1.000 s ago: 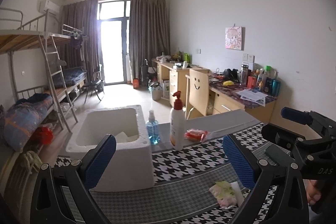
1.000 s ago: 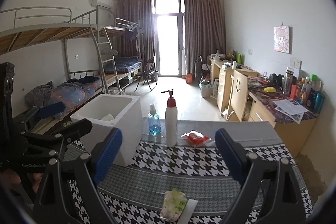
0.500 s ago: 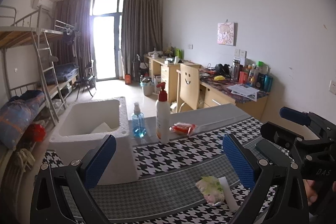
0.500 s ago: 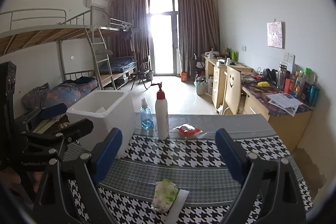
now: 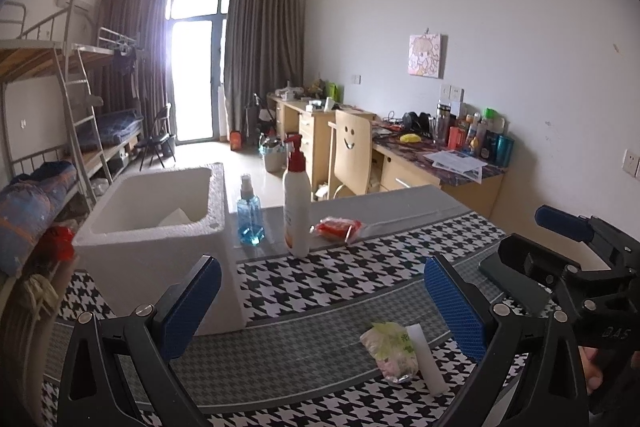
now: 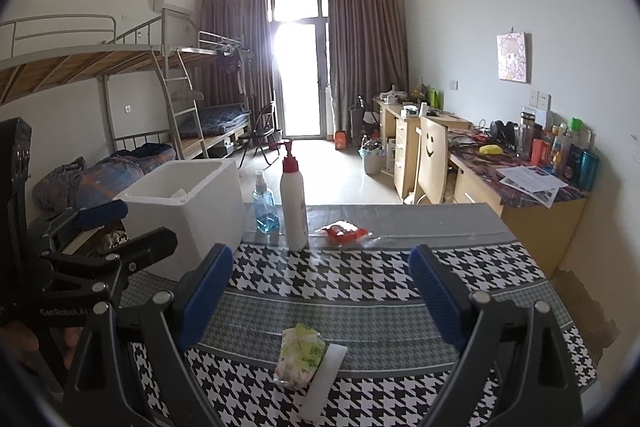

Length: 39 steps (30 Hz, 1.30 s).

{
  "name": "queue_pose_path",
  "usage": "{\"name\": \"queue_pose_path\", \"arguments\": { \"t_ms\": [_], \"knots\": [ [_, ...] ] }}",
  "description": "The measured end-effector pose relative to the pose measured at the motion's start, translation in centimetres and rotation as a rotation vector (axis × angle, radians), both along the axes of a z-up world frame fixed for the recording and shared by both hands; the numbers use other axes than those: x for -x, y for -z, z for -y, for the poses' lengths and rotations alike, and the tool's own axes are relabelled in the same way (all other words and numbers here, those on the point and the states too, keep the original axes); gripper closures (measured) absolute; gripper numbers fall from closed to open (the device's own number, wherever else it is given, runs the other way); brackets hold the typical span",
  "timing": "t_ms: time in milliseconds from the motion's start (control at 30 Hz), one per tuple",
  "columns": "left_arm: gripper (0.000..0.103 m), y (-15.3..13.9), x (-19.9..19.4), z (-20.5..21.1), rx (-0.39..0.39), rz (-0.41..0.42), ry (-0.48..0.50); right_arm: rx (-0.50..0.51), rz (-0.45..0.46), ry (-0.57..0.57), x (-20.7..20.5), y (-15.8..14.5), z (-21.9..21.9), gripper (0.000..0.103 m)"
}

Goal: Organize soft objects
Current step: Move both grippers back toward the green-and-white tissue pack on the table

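Hovering wide-open above the green packet [image 6: 301,355]: left claw [image 5: 322,311], right claw [image 6: 322,293].

Green-white soft packet [image 6: 301,355], perhaps tissues, flat beside white strip [image 6: 325,379]

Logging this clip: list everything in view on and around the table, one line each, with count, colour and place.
foam box: one, white, open, table's left side.
spray bottle: one, clear blue, right of box.
pump bottle: one, white with red pump, beside spray bottle.
red packet: one, right of pump bottle.
tissue pack: one, green-white, near edge.
white strip: one, against tissue pack.
tablecloth: one, black-white houndstooth.
chair: one, wooden, smiley face, at desk.
left gripper: black, blue pads, open, empty.
right gripper: same, open, empty.
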<state>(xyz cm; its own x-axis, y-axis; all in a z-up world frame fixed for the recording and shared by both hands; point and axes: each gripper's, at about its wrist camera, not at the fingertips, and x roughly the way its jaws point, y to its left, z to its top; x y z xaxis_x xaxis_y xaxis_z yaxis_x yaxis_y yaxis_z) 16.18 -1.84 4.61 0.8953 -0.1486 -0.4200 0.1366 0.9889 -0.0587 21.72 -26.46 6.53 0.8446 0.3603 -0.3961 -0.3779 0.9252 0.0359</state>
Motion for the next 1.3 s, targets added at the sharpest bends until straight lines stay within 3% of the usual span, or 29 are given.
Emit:
{"name": "queue_pose_path", "arguments": {
  "t_ms": [500,1300],
  "knots": [
    [0.001,2.7,-0.4,1.3,0.019,-0.084,0.04,0.0,-0.038,0.017,0.0,1.8,0.7,0.011],
    [0.001,5.6,-0.6,2.7,-0.007,-0.151,0.079,0.013,-0.086,0.051,0.7,4.7,2.8,0.011]
  ]
}}
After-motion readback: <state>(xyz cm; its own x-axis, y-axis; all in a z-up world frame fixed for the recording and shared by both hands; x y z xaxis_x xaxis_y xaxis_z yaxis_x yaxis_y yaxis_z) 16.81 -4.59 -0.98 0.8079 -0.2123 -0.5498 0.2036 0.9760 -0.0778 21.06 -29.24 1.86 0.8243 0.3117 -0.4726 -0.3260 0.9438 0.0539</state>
